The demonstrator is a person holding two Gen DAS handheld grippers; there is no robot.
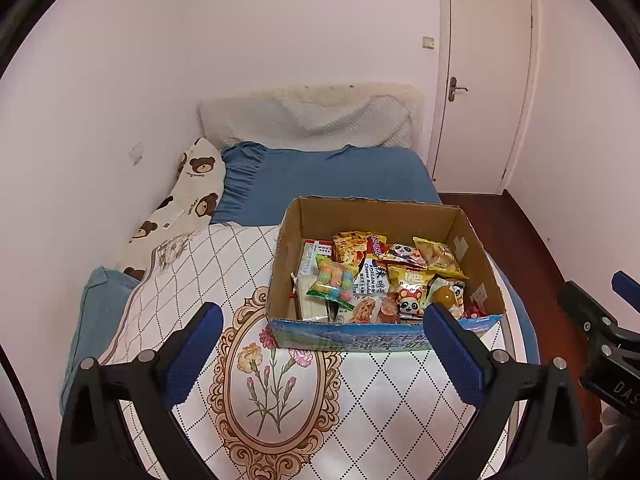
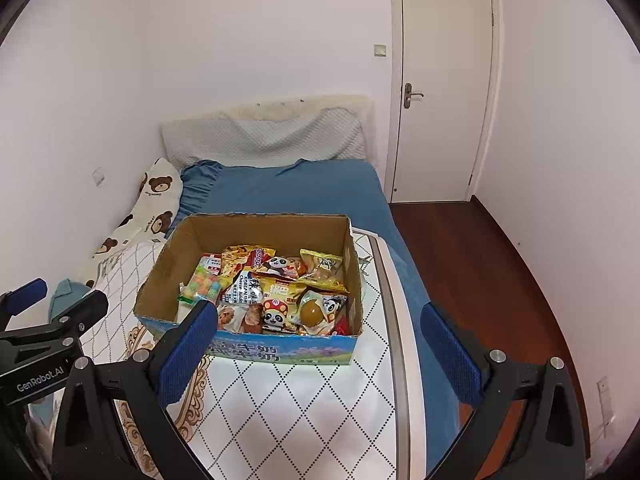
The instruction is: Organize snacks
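An open cardboard box (image 1: 476,248) sits on the bed, filled with several snack packets (image 1: 384,276). It also shows in the right wrist view (image 2: 168,268), with its snacks (image 2: 276,288). My left gripper (image 1: 322,320) is open and empty, held just in front of the box's near wall. My right gripper (image 2: 320,320) is open and empty, also in front of the box. The right gripper shows at the right edge of the left wrist view (image 1: 600,320), and the left gripper at the left edge of the right wrist view (image 2: 48,308).
The box rests on a white diamond-patterned quilt (image 1: 224,280) with a flower motif, over a blue sheet (image 1: 340,176). A bear-print pillow (image 1: 192,184) lies by the left wall. A door (image 2: 440,88) and wood floor (image 2: 480,264) are on the right.
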